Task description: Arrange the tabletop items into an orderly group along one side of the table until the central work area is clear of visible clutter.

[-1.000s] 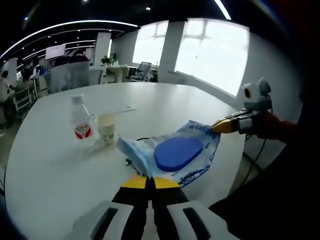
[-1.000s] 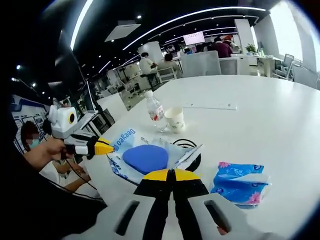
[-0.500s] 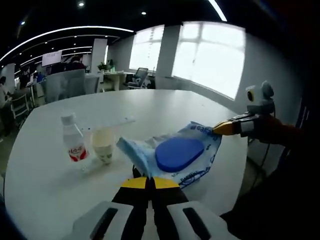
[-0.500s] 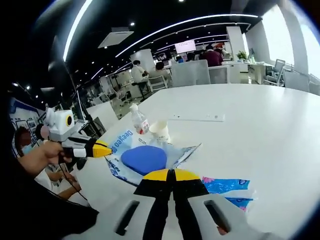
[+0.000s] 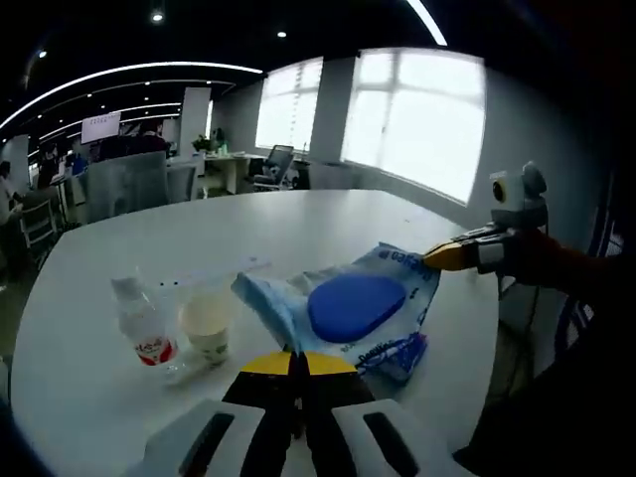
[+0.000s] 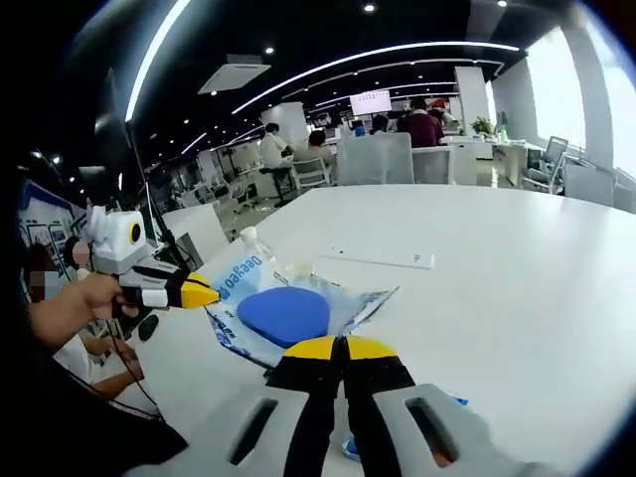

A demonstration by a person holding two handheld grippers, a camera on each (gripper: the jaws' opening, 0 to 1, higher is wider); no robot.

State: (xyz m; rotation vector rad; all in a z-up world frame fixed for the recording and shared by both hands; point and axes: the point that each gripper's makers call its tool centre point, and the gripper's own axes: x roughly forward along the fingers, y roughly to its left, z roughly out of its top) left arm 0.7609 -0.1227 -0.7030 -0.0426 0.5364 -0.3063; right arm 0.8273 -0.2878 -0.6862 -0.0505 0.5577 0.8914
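Low in the middle of the left gripper view, the left gripper [image 5: 294,364] has its jaws shut on one end of a blue and white wipes pack [image 5: 343,313]. At the right of that view, the right gripper [image 5: 449,256] pinches the far end of the same pack. So the pack hangs between the two, held up off the white desk [image 5: 328,214]. I think both ends are held so the floppy pack can be carried flat to one side.

At the lower left of the left gripper view, a small water bottle [image 5: 139,323] stands just beside a paper cup [image 5: 206,323]. They look close enough to touch, but I cannot be sure. A thin white strip [image 5: 224,270] lies behind them.

At the bottom of the right gripper view, a bit of blue tissue pack [image 6: 352,446] peeks out under the jaws. The desk edge is close below the wipes pack. The far side of the desk has lots of open room for moving.
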